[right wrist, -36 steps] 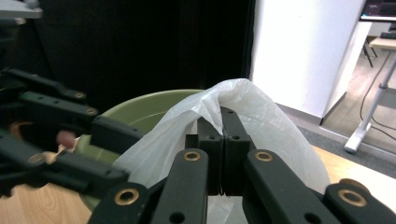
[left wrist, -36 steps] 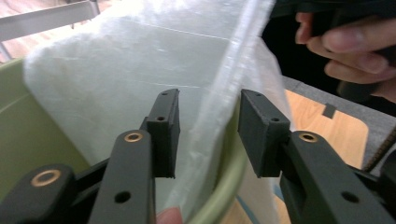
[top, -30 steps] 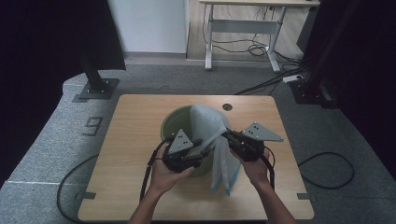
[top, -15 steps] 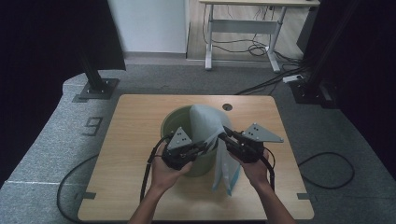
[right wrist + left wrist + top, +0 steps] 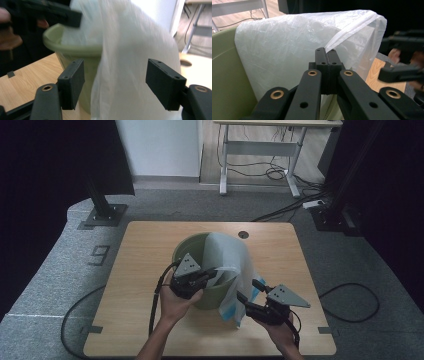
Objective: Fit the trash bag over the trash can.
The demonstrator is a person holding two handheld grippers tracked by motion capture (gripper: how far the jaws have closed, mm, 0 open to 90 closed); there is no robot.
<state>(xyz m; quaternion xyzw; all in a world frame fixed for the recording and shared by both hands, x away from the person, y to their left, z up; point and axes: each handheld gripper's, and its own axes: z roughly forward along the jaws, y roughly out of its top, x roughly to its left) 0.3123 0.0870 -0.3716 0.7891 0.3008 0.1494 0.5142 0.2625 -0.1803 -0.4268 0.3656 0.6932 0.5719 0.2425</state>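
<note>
- Wooden table (image 5: 150, 250): green bin (image 5: 187, 247), thin translucent white bag (image 5: 227, 257) draped over its rim.
- My left gripper (image 5: 212, 274) pinches the bag's edge.
- My right gripper (image 5: 248, 291) has just been opening wide, bag between its jaws, unpressed.

Three cams: one overhead, two gripper-mounted.
High view looks forward-down on the table (image 5: 150, 250); both gripper views sit close, sharing the white bag (image 5: 294, 45) and green bin (image 5: 75, 50).

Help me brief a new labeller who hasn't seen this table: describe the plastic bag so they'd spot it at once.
On the wooden table stands a round green bin. The plastic bag is the thin, translucent white sheet that rises from the bin's mouth and drapes over its rim, down the side nearer the right gripper. It is the only soft, crinkled thing there.
</note>
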